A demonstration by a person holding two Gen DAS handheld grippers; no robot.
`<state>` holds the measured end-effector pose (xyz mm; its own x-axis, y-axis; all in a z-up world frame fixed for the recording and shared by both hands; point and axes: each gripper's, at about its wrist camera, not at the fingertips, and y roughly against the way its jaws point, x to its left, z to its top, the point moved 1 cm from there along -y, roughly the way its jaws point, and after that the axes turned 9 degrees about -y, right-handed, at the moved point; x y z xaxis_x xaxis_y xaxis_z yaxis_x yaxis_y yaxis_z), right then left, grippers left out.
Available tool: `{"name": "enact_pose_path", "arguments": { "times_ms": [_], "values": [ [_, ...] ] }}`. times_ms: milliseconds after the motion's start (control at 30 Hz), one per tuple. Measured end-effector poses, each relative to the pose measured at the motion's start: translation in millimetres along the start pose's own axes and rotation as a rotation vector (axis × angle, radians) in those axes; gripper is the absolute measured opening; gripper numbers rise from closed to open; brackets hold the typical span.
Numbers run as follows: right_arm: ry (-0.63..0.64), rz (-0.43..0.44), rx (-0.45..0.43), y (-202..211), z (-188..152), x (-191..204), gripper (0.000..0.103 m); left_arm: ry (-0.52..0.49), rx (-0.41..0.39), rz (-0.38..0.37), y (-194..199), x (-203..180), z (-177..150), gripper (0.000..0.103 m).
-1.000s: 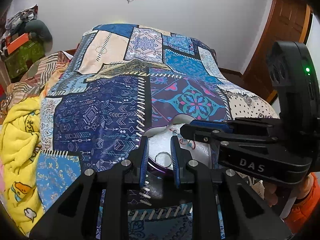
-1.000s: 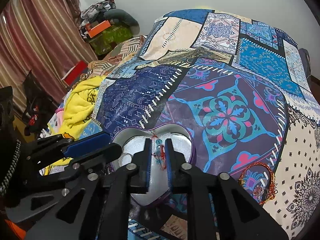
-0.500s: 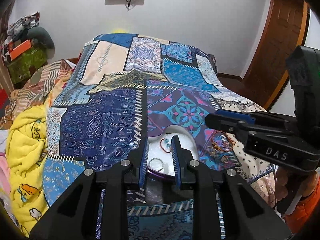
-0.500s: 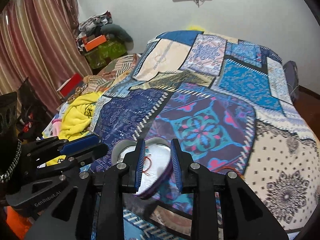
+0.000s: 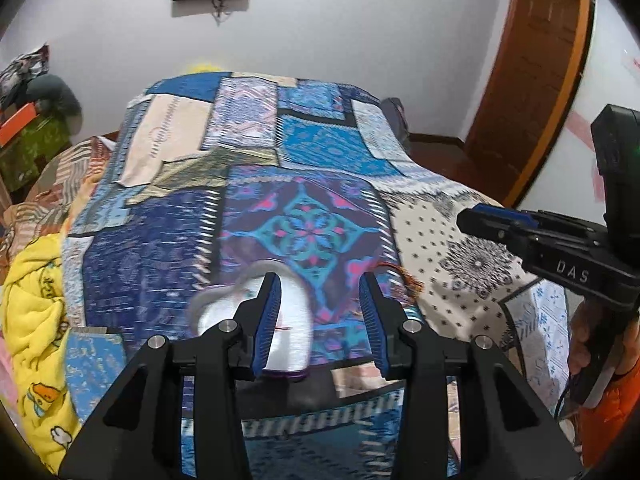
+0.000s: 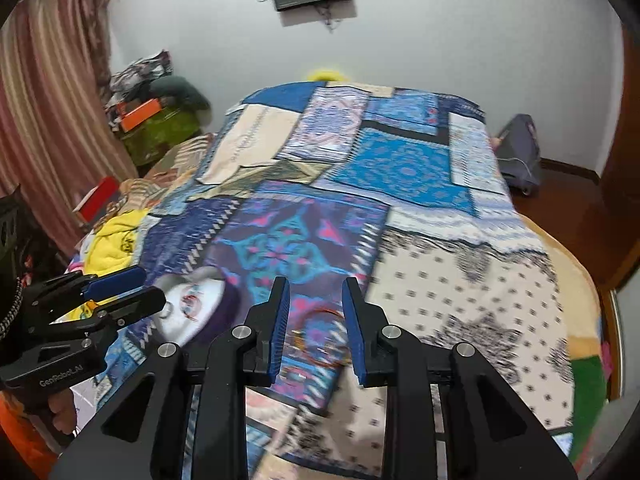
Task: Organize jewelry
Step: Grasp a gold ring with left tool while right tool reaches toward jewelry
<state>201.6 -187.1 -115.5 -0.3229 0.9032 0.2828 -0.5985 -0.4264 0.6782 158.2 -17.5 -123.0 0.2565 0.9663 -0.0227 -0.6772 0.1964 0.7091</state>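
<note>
A heart-shaped tin (image 5: 244, 312) with a white lining lies on the patchwork bedspread; a small ring (image 6: 166, 309) and a red bead bracelet (image 6: 191, 303) rest inside the tin (image 6: 200, 308). Orange bangles (image 6: 320, 330) lie on the cloth to its right, blurred. My left gripper (image 5: 319, 280) hovers above the tin's right side, its jaws opening with nothing between them. My right gripper (image 6: 315, 284) is open above the bangles (image 5: 404, 276), not touching them. Each view also shows the other gripper: the right one (image 5: 480, 222) at the right, the left one (image 6: 120, 290) at the left.
A yellow blanket (image 5: 32, 312) is bunched along the bed's left side. Clutter and boxes (image 6: 140, 114) sit by the curtain at the far left. A wooden door (image 5: 532, 80) stands to the right, and a dark bag (image 6: 520, 152) lies on the floor beyond the bed.
Both grippers drew back and up from the tin and shifted right. The red bracelet left the right jaws and lies in the tin. The left jaws have widened.
</note>
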Motion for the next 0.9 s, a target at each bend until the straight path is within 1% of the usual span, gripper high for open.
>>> {"name": "enact_pose_path", "arguments": {
  "times_ms": [267,533,633,733,900],
  "values": [
    [-0.048,-0.032,0.032,0.7,-15.1,-39.5,0.025,-0.035,0.083,-0.076,-32.7,-32.1,-6.1,0.040],
    [-0.050,-0.043,0.090,-9.6,-32.7,-53.9,0.026,-0.071,0.179,-0.141,-68.8,-58.9,-23.4,0.040],
    [-0.050,-0.041,0.100,-11.2,-37.6,-56.4,0.026,-0.077,0.213,-0.152,-81.2,-63.7,-28.8,0.040],
    [-0.055,-0.034,0.110,-13.4,-40.2,-59.3,0.027,-0.070,0.238,-0.145,-92.7,-64.7,-30.9,0.040],
    [-0.073,-0.024,0.125,-17.0,-43.6,-63.4,0.027,-0.070,0.222,-0.138,-100.0,-65.0,-28.6,0.039]
  ]
}}
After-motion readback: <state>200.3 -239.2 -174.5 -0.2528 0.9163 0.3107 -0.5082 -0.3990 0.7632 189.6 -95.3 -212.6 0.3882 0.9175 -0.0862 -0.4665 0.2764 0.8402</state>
